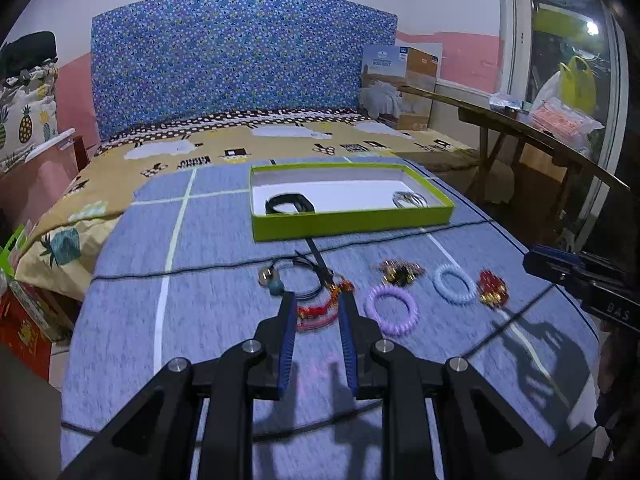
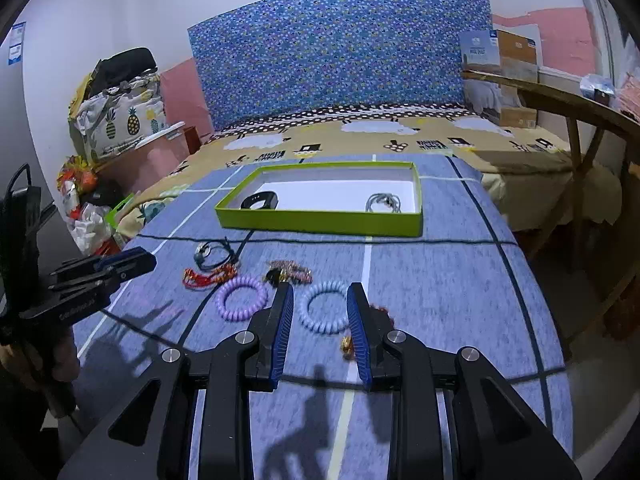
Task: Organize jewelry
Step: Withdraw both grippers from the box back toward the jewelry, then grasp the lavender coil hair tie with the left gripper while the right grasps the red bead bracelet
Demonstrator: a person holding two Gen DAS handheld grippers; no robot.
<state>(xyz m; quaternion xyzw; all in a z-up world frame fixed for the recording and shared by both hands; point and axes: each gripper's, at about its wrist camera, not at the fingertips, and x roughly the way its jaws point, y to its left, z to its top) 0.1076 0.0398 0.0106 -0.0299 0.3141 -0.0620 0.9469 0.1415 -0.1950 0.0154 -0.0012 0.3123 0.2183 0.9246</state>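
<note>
A green box (image 1: 352, 222) (image 2: 320, 222) stands on the blue cloth and holds a black band (image 1: 290, 203) (image 2: 260, 201) and a silver chain (image 1: 409, 199) (image 2: 383, 202). In front lie a red string bracelet (image 1: 316, 312) (image 2: 204, 276), a black cord necklace (image 1: 300, 276) (image 2: 214, 256), a purple coil ring (image 1: 392, 309) (image 2: 242, 297), a gold cluster (image 1: 402, 272) (image 2: 288, 272), a blue coil ring (image 1: 455, 283) (image 2: 324, 307) and a red-gold ornament (image 1: 493, 288) (image 2: 347, 344). My left gripper (image 1: 318, 300) (image 2: 128, 265) is open over the red bracelet. My right gripper (image 2: 320, 290) (image 1: 538, 263) is open around the blue ring.
The cloth covers a table in front of a bed (image 1: 280, 144) with a blue patterned headboard (image 2: 340, 52). A wooden bench (image 1: 540, 136) with bags runs along the right. Bags and boxes (image 2: 92, 200) pile at the left.
</note>
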